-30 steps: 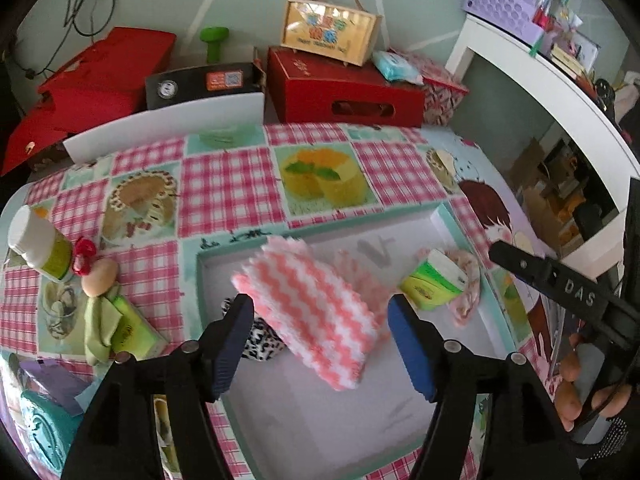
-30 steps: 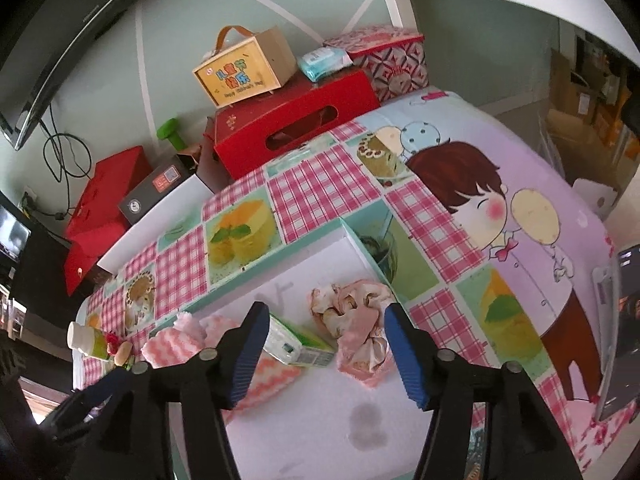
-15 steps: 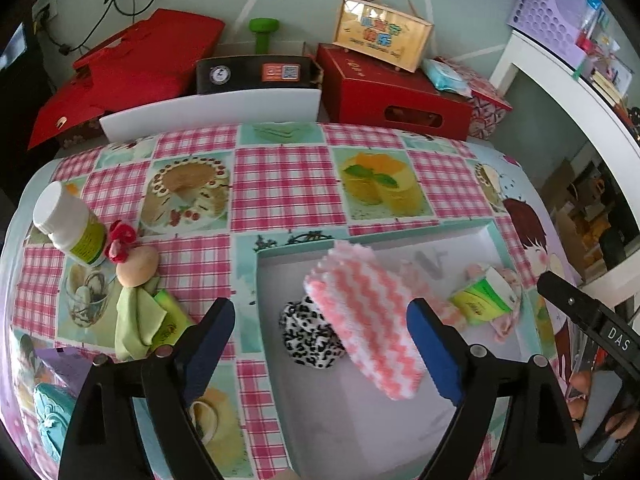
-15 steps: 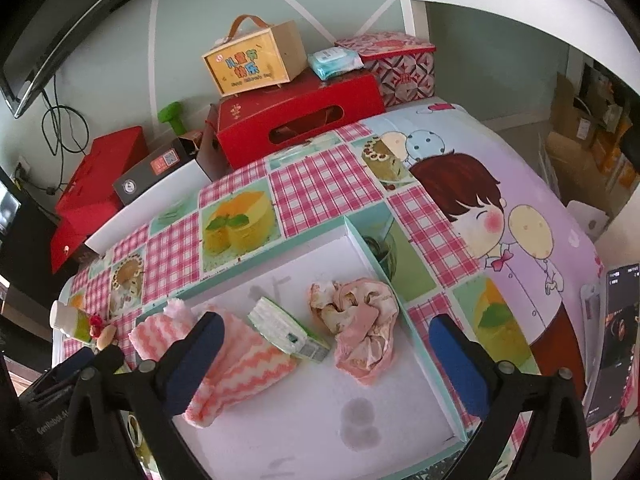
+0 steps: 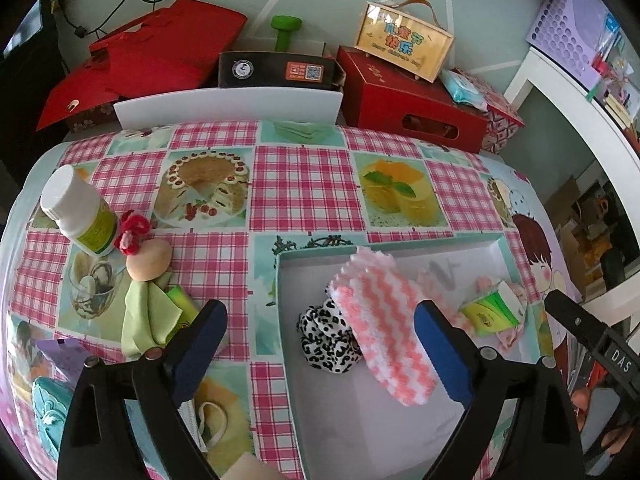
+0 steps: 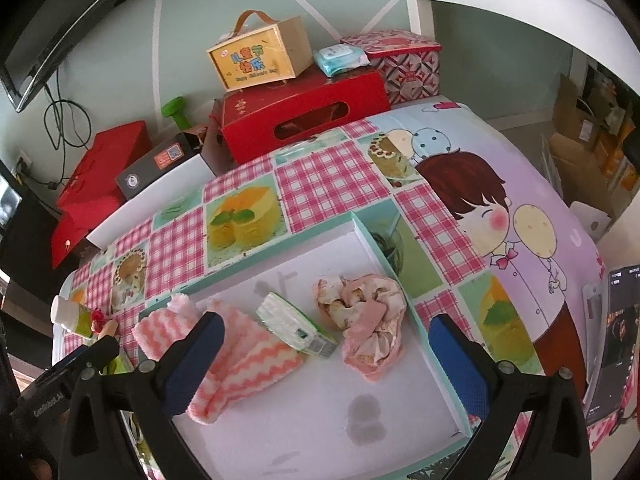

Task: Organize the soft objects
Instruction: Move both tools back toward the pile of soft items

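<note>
A white tray with a teal rim (image 5: pixel 392 245) (image 6: pixel 360 230) lies on the table. In it are a pink-and-white wavy cloth (image 5: pixel 380 320) (image 6: pixel 240 356), a leopard-print scrunchie (image 5: pixel 326 340), a green tissue pack (image 5: pixel 494 312) (image 6: pixel 296 328) and a crumpled pink floral cloth (image 6: pixel 368 320). My left gripper (image 5: pixel 320 348) is open and empty above the tray's left edge. My right gripper (image 6: pixel 324 360) is open and empty above the tray. Left of the tray lie a green cloth (image 5: pixel 146 316), a beige sponge ball (image 5: pixel 148 260) and a red knitted flower (image 5: pixel 132 232).
A white bottle (image 5: pixel 80 212) stands at the table's left. Red boxes (image 5: pixel 412 100), a black box (image 5: pixel 280 70) and a yellow gift box (image 5: pixel 404 42) sit behind the table. A white shelf (image 5: pixel 580 112) stands at the right. A phone (image 6: pixel 622 320) lies at the table's right edge.
Both grippers have pulled back and up from the tray and opened wider. The left gripper has shifted left, away from the wavy cloth, which stays in the tray.
</note>
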Motion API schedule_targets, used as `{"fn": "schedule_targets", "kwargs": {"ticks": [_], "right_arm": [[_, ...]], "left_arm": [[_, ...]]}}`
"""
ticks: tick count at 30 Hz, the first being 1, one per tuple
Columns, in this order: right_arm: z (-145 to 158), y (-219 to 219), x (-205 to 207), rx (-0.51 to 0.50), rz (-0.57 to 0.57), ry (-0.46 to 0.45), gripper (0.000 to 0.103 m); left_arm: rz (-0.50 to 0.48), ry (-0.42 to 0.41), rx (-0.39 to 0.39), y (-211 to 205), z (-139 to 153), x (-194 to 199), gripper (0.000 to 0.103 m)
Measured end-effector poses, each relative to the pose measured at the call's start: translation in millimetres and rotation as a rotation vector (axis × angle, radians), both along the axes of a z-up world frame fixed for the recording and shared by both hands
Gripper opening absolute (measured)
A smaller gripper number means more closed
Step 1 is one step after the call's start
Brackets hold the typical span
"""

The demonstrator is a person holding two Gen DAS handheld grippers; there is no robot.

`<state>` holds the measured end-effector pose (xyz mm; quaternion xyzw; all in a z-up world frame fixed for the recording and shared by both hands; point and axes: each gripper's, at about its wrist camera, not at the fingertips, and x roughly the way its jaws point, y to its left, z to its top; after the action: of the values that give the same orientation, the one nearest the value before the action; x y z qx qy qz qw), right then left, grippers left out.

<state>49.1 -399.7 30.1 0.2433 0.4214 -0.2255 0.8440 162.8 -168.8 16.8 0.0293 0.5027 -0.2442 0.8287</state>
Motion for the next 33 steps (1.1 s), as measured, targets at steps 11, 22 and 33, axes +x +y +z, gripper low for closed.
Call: {"fn": "schedule_targets", "kwargs": {"ticks": [11,22,33], "right_arm": [[2.4,40.0,22.3,-0.025,0.11,0.012,0.103],[1.8,96.1,47.7,-0.055,0.255,0.026,0.103],[-3.6,151.3,71.2,-0.077,0.378,0.038,0.103]], "left_arm": [[0.169,-0.006,-0.066,75.6,13.7,31.3,0.095],[0.558,-0.028,-0.059,204.6,11.1,54.8,0.095],[0.705,-0.042,-0.139,261.0,5.6,51.4,0.102]]}}
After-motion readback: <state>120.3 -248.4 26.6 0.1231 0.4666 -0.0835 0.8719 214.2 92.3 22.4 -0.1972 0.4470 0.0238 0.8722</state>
